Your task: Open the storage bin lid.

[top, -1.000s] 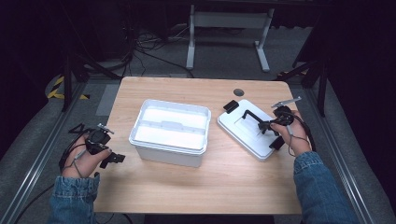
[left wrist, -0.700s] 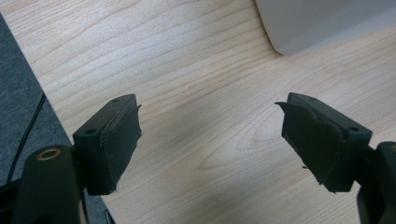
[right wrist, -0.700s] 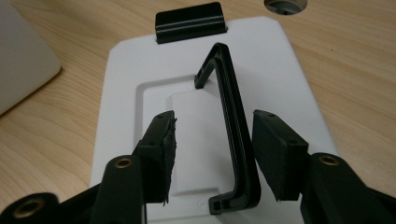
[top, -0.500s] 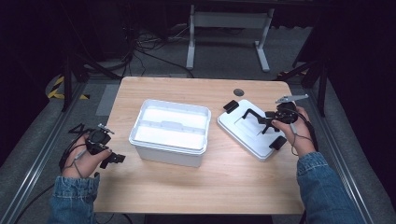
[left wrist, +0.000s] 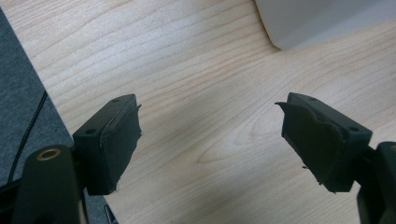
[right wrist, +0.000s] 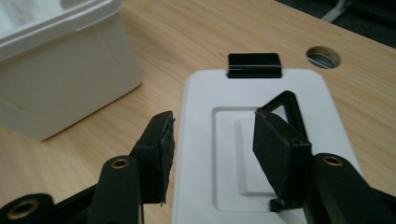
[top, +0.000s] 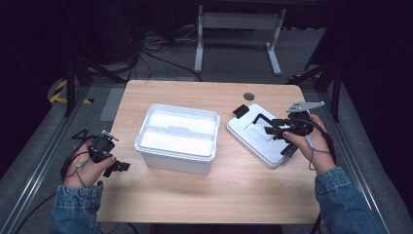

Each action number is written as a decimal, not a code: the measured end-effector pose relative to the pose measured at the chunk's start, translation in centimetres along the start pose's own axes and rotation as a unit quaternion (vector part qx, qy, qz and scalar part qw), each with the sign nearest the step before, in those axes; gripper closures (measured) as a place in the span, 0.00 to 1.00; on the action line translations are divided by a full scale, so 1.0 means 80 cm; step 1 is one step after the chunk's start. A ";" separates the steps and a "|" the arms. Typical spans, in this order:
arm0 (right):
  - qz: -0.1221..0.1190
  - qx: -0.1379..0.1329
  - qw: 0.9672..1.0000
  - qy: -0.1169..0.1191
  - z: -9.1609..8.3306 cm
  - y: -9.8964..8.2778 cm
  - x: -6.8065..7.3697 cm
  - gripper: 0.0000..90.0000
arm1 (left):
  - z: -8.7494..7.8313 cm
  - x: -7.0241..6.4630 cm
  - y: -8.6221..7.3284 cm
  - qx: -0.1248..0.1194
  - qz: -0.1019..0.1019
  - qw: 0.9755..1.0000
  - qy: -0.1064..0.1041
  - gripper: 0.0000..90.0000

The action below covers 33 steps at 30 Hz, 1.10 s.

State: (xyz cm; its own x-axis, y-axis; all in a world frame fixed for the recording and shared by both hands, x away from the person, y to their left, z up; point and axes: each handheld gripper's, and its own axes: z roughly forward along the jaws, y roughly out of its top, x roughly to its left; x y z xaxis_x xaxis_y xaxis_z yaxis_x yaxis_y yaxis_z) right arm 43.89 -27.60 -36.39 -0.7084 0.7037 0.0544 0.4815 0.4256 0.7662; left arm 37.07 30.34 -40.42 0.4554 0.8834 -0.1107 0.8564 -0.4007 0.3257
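White lidless storage box (top: 176, 138) standing mid-tabletop (top: 234, 195), open side up; its lid (top: 260, 133) lying flat just to the right, turned at an angle, apart from the box. Black latch clip (right wrist: 254, 65) at the lid's far edge, a second (top: 290, 149) at the near edge, black carry handle (top: 265, 120) raised off the top face. Placement judged deliberate: lid parked within reach of the right hand, box kept central so the lid can go back on.

Right tongs (right wrist: 212, 149) over the lid's recessed centre, spread partway, pads either side of the panel with the handle just beyond the right pad. Nothing pinched; contact with the lid surface not determinable. Judged to be lining up on the handle for a lift.

Left tongs (left wrist: 210, 140) low over bare tabletop near the left edge, spread wide, holding nothing, touching nothing. Corner of the box visible at the top of the left gripper view, well apart from the pads. Left hand (top: 85, 165) resting at the table edge, judged idle and kept clear of the right side's work.

Cable grommet hole (top: 249, 96) beyond the lid, unobstructed.
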 end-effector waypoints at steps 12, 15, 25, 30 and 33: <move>-0.037 0.008 0.998 0.053 0.002 -0.005 0.064 0.55 | -0.001 -0.001 -0.001 0.001 0.001 1.000 -0.002 0.22; -0.049 0.017 0.997 0.058 0.009 -0.013 0.080 0.55 | 0.000 -0.002 -0.001 0.001 0.001 1.000 -0.002 0.22; -0.045 0.001 0.994 0.096 0.016 -0.036 0.113 0.54 | 0.001 -0.002 0.000 0.005 0.002 1.000 -0.002 0.22; -0.044 0.006 0.993 0.108 0.021 -0.047 0.119 0.54 | 0.001 -0.004 0.001 0.005 0.005 1.000 0.001 0.22; -0.037 0.009 0.993 0.112 0.028 -0.055 0.119 0.54 | 0.000 -0.004 0.000 0.003 0.004 1.000 -0.002 0.22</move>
State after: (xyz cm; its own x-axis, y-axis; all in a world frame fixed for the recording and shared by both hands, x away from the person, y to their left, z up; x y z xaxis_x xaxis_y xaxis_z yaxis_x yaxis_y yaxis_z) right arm 36.18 -21.55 -40.69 -0.8389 0.5257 0.1409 0.4312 0.4841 0.7614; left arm 36.96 30.07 -40.35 0.4638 0.8790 -0.1107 0.8537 -0.4100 0.3209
